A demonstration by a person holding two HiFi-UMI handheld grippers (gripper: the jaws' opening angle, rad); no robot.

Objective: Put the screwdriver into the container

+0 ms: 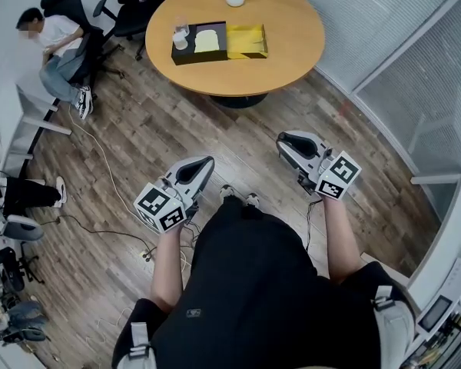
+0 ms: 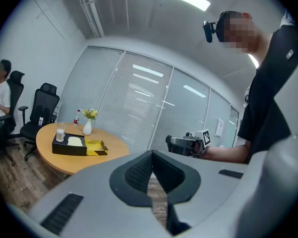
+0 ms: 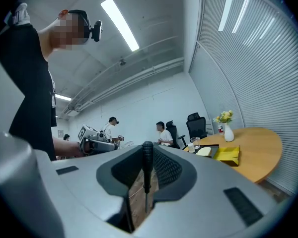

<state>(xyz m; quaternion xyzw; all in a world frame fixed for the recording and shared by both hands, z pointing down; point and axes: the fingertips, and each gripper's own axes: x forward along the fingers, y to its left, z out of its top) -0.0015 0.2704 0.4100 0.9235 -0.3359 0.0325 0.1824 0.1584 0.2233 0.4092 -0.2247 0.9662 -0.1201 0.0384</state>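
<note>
We see the screwdriver clamped in the right gripper. In the right gripper view its dark handle stands upright between the 2 ribbed pads, which press on it from both sides. Its thin shaft points down toward the wood floor.

The container, a black box with a yellow open flap, sits on the round table. It lies ahead of both grippers and well apart from them, so the screwdriver is nowhere near it.

The left gripper has its jaws closed together at the tips, with nothing between them.

In the head view the person stands back from the table. The left forearm and the right forearm are bent forward at the elbows, 1 gripper in each hand. The 2 grippers are held well apart, 1 at either side of the body, with their marker cubes facing up. Both point roughly level, out over the floor toward the table. Each gripper view shows the other gripper off to its side.
</note>
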